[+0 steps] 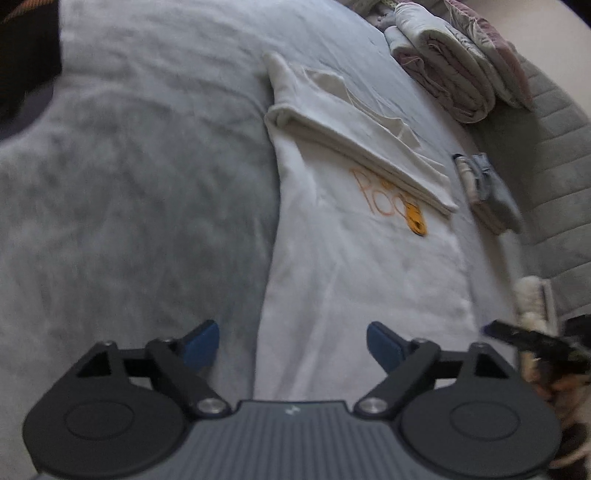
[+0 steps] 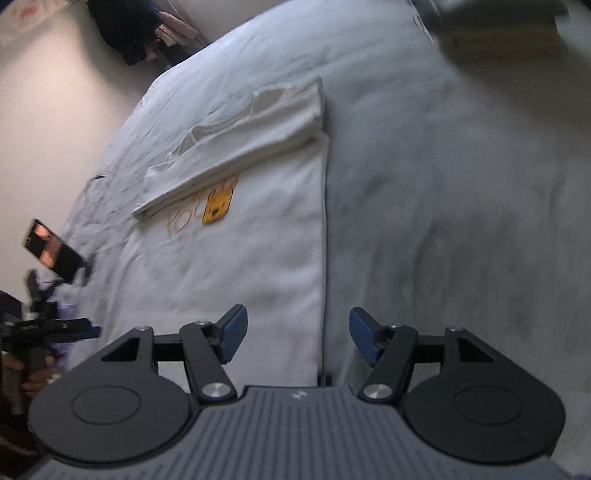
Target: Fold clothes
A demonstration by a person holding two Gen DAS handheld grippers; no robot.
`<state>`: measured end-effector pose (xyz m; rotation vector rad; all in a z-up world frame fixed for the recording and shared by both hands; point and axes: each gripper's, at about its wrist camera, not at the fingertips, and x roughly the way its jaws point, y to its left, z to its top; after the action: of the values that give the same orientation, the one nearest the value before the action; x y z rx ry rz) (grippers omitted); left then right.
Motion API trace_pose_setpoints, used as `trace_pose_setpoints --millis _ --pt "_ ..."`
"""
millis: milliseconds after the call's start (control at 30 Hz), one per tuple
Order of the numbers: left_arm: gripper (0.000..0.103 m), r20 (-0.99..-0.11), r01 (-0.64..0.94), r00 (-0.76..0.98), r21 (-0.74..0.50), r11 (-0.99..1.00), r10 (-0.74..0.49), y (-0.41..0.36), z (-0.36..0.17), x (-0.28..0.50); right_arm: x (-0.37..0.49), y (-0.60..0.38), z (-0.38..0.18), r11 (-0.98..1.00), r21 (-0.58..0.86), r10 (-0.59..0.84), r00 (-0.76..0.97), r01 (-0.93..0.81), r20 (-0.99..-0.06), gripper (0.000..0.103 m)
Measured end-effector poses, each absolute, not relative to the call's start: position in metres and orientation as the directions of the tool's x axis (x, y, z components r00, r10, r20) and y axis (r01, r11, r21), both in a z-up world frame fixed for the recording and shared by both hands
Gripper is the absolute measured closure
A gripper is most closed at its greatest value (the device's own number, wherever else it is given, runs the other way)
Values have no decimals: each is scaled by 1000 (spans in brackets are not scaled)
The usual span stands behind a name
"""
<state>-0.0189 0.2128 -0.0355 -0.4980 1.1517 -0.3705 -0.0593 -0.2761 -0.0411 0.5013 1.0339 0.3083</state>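
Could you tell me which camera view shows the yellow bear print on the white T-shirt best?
The right wrist view: the yellow bear print faces the camera beside the orange lettering. The left wrist view shows it edge-on and foreshortened.

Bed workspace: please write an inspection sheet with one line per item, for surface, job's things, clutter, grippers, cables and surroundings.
Surface: bed with a grey cover, wrinkled.
Job's things: white shirt lies flat with its far end folded over; the fold partly covers an orange print.
Clutter: folded quilts at the far edge; a small stack of folded clothes beside the shirt.
Grippers: left gripper open and empty above the shirt's near end; right gripper open and empty over the shirt's edge.
Cables: nothing seen.
Surroundings: pale wall; dark clothes in the far corner; a phone on a stand beside the bed.
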Motion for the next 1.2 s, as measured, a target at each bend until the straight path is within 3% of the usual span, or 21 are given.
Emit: trace_pose_setpoints --millis 267,467,767,1100,1167,1200 --pt "10 -556 24 296 -808 588 -776 252 -68 -45 -81 -306 -64 694 719 678 357 -23 -643 35" --pt "10 -433 95 252 -879 468 -865 254 -81 -57 -95 -316 -78 589 808 780 280 -26 -560 35" --pt "13 -406 182 197 -880 440 -893 233 -84 -63 -100 -297 -86 526 846 839 217 -86 -499 35" --pt "43 -419 168 126 -885 435 -899 213 -94 -58 -97 -281 -90 484 866 869 182 -122 -460 36" --pt "52 -422 154 124 -886 438 -898 213 -96 -57 -98 -282 -91 476 872 873 181 -117 -452 41" --pt "57 -422 145 127 -887 438 -898 214 -97 -57 -98 -283 -92 473 874 874 183 -111 -450 48"
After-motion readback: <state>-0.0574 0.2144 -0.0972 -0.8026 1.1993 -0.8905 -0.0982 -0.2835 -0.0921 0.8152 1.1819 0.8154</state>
